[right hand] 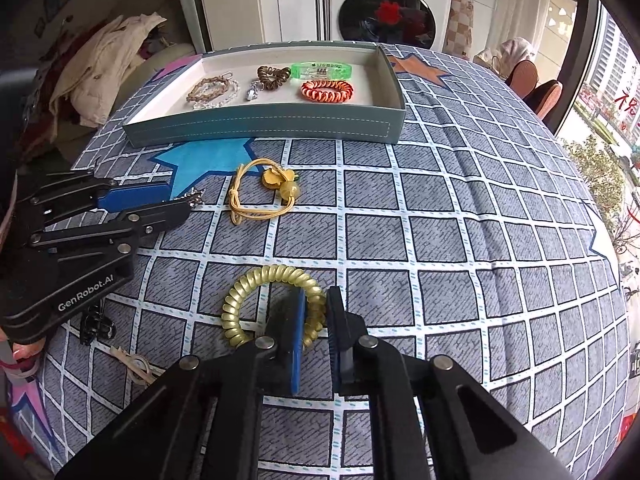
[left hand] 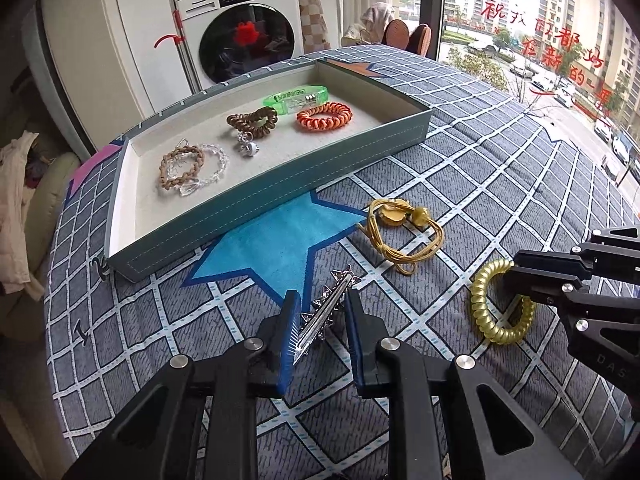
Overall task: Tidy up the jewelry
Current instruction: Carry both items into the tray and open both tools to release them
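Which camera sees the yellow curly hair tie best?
The right wrist view shows it best. There the yellow curly hair tie lies close and central, with the right gripper shut on one side of its ring. In the left wrist view the hair tie sits off to the side, partly hidden by that gripper.

Lower part of yellow coil hair tie [right hand: 240, 304] hidden behind right gripper [right hand: 316, 312] fingers. Silver spiky hair clip [left hand: 328, 308] partly covered by left gripper [left hand: 320, 320] pads; only its tip seen in right wrist view. Small black clip [right hand: 94, 326] and pale loop [right hand: 134, 364] tucked under left gripper body, too small to identify. Print on green wristband [left hand: 298, 98] unreadable. Red window lettering [left hand: 540, 28] cut off at edge.
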The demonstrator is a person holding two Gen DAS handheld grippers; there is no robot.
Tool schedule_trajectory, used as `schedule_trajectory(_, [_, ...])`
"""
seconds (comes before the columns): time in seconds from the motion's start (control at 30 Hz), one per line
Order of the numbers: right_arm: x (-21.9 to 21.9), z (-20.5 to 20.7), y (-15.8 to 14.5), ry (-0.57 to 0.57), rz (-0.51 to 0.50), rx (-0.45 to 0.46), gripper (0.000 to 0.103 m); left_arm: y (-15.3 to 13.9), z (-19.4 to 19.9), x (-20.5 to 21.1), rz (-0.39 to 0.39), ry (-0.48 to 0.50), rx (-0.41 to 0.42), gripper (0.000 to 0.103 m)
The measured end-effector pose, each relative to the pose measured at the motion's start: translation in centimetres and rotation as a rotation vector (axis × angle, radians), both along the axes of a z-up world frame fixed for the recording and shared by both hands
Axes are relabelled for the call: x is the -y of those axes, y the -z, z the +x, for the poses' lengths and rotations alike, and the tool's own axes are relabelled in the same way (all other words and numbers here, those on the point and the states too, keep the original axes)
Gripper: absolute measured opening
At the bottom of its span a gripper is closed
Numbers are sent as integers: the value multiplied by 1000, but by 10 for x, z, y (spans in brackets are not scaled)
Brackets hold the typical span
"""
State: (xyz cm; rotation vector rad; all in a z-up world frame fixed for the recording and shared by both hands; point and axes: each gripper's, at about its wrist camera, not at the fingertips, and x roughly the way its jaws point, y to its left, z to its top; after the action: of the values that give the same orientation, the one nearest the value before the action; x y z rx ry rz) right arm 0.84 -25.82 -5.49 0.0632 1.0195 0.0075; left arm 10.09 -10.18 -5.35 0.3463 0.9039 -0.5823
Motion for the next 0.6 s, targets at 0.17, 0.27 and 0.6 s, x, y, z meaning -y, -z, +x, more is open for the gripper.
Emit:
schedule_trajectory(0.17, [13, -1, -5, 29, 33, 10, 11, -8, 1, -12, -26, -32, 15, 42])
schedule_trajectory(0.27, [18, 2, -10, 40, 49, 22, 11, -16, 3, -17, -51, -48, 22, 42])
schedule_trajectory(0.6, [24, 25, -44, 30, 93, 80, 12, -45, 19, -34, -122, -109, 59, 42])
